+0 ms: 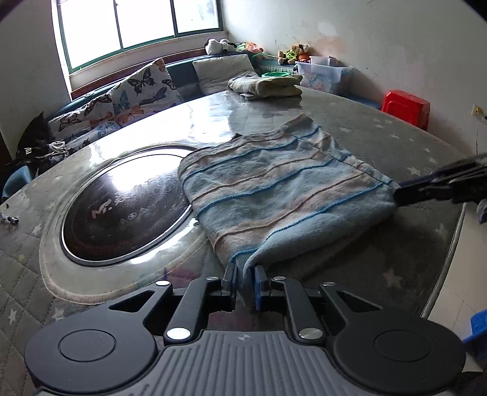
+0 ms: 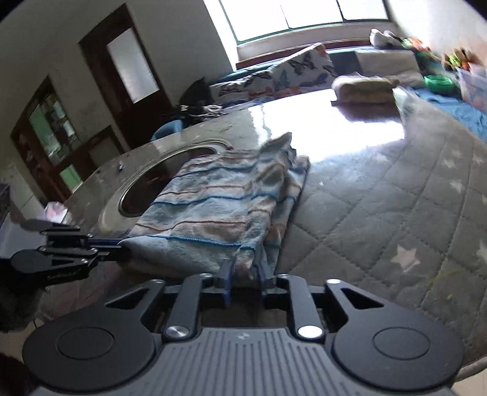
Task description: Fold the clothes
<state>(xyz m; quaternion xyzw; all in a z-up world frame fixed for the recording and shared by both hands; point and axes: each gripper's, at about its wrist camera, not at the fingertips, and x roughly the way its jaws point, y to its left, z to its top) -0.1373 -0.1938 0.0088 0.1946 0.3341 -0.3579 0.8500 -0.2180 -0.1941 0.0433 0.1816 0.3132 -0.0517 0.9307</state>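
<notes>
Closest to the left wrist camera, the left gripper (image 1: 243,281) has its two fingers pinched on a near corner of the striped blue garment (image 1: 274,195), with a fold of the cloth bunched between the blue pads. Seen from the right wrist camera, the right gripper (image 2: 245,281) is likewise clamped on another near corner of that same garment (image 2: 213,207), cloth gathered between its fingers. Each gripper shows in the other's view: the right one comes in from the right edge and meets the garment's right corner (image 1: 441,185), while the left one reaches in from the left and grips the cloth's left corner (image 2: 76,249). Between the two grips the garment lies folded over on itself, its near edge by the table's near edge and its far part spread toward the middle. It rests on the quilted grey star-print cover (image 1: 395,265) of the round table, and its left part overlaps the glossy dark round inset (image 1: 121,207) at the table's centre. Farther on, near the table's far edge, sits a folded stack of greenish cloth (image 1: 264,85). Beyond the table are butterfly-print cushions (image 1: 137,88), a red stool (image 1: 406,106) and a window (image 1: 137,24).
</notes>
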